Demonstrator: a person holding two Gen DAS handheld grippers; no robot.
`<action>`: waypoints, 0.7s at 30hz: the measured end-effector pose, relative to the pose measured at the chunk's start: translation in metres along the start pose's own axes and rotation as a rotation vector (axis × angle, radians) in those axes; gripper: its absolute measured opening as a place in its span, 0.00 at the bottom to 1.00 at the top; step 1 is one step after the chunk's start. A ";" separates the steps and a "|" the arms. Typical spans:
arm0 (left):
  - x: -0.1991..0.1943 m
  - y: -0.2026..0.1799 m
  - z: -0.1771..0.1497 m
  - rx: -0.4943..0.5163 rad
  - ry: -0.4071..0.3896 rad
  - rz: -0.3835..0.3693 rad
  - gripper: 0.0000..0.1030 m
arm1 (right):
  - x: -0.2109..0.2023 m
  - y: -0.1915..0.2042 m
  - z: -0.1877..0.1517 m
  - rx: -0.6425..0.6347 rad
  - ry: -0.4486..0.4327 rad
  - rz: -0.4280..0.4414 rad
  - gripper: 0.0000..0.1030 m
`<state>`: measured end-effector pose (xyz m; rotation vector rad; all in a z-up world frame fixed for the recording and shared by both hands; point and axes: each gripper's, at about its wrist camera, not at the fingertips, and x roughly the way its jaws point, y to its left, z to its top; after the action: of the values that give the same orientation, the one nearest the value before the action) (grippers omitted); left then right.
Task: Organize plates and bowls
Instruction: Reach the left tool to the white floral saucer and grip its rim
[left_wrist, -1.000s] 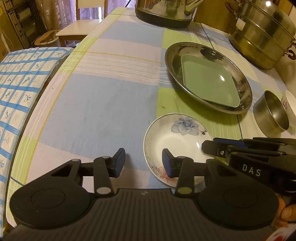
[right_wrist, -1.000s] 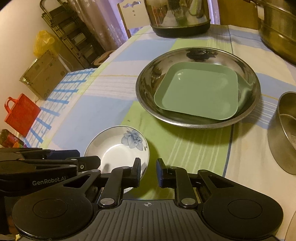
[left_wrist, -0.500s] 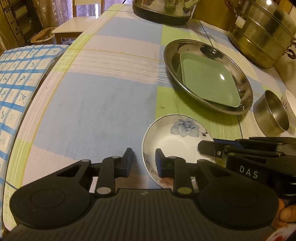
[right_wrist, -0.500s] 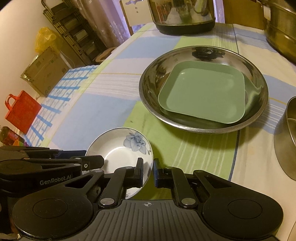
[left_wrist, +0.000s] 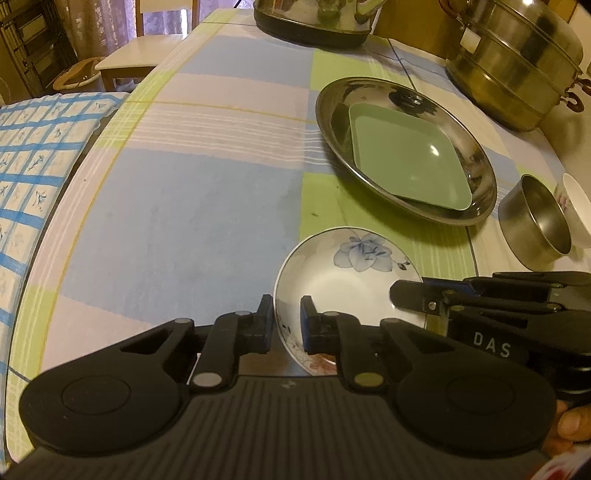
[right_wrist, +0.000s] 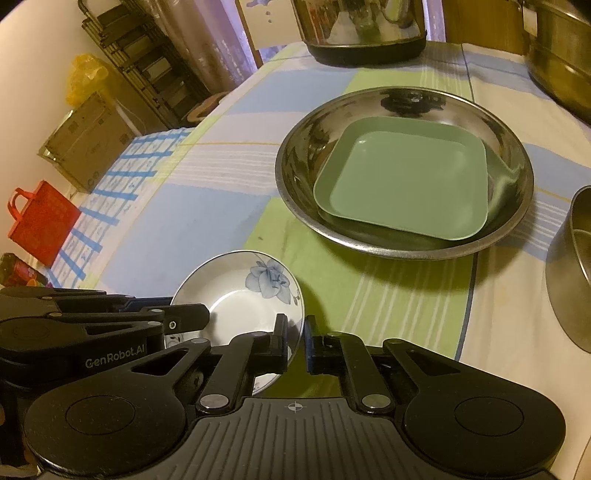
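A small white dish with a blue flower (left_wrist: 351, 280) sits on the checked tablecloth near the front edge. My left gripper (left_wrist: 287, 326) straddles its left rim. Its jaws are closing: the outer pad meets the rim and the inner pad stands a sliver off the wall. My right gripper (right_wrist: 296, 343) is shut on the same dish (right_wrist: 236, 299) at its right rim. Behind the dish, a green square plate (left_wrist: 406, 162) lies inside a round steel platter (left_wrist: 332, 110).
A steel bowl (left_wrist: 535, 218) and a white bowl (left_wrist: 578, 210) stand to the right. A large steel steamer (left_wrist: 517, 62) and a steel pot (left_wrist: 314, 18) occupy the back. A blue-checked cushion (left_wrist: 33, 147) lies past the table's left edge.
Both grippers' jaws have narrowed around the dish's rim, the left from wide apart. Neither hand has shifted, and the dish stays in place.
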<state>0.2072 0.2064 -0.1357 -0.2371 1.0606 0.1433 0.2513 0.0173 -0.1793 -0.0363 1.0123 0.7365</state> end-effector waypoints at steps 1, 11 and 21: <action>-0.002 0.000 0.000 -0.001 -0.002 0.000 0.13 | -0.001 0.001 0.000 -0.001 -0.003 0.001 0.06; -0.024 -0.003 0.012 0.013 -0.052 -0.010 0.13 | -0.019 0.005 0.007 0.004 -0.020 0.010 0.03; -0.015 -0.010 0.012 0.023 -0.020 -0.055 0.07 | -0.013 0.000 0.005 0.033 0.000 0.002 0.03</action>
<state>0.2123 0.1996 -0.1157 -0.2429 1.0343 0.0840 0.2509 0.0119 -0.1662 -0.0067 1.0244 0.7211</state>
